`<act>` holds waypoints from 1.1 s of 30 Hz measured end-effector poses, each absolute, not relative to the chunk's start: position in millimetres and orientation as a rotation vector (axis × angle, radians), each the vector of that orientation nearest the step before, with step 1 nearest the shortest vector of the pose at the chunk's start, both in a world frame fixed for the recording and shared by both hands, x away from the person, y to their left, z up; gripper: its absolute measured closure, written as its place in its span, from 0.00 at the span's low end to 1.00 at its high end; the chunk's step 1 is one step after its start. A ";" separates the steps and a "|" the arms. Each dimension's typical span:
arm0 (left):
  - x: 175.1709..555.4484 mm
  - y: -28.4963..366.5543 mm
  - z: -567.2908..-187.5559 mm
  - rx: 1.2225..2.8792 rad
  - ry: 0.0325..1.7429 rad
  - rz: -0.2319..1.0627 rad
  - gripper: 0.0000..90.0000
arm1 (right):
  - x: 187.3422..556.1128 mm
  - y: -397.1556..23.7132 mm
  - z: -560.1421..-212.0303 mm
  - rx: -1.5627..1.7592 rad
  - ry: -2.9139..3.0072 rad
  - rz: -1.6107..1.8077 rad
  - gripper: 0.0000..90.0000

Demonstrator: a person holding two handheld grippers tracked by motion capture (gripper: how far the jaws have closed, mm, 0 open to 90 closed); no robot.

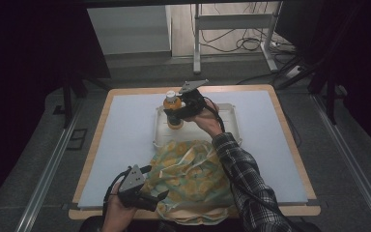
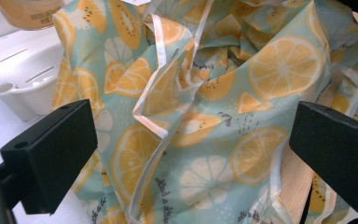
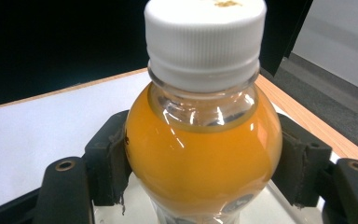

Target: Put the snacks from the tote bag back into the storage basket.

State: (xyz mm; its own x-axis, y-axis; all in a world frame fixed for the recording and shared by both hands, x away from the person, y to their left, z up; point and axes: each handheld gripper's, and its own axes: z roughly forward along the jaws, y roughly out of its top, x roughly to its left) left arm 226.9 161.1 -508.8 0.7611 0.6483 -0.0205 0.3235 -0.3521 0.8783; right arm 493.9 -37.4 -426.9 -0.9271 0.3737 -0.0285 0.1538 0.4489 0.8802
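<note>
An orange-juice bottle (image 1: 173,110) with a white cap stands upright over the white tray (image 1: 229,115) at the table's far middle. My right gripper (image 1: 175,112) is shut on it; in the right gripper view both pads press the bottle (image 3: 203,154) at its shoulder. A fabric bag (image 1: 191,179) printed with lemon slices lies crumpled at the near edge, partly over the tray. My left gripper (image 1: 155,184) sits at the bag's left side, open. In the left gripper view the bag (image 2: 205,107) lies ahead of the wide-apart jaws, which hold nothing.
The table has a pale blue mat (image 1: 121,140) with a wooden border. The tray's corner (image 2: 14,88) shows left of the bag. A plaid sleeve (image 1: 246,179) crosses the bag's right side. Desk legs and cables lie beyond the table.
</note>
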 end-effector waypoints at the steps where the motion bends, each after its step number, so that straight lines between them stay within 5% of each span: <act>1: 226.9 160.8 -508.9 1.963 0.734 0.409 0.01 | 494.8 -36.7 -427.5 0.461 2.481 1.472 0.33; 33: 227.4 159.5 -509.6 1.968 0.731 0.397 0.01 | 513.5 -13.1 -447.2 0.445 2.504 1.452 0.33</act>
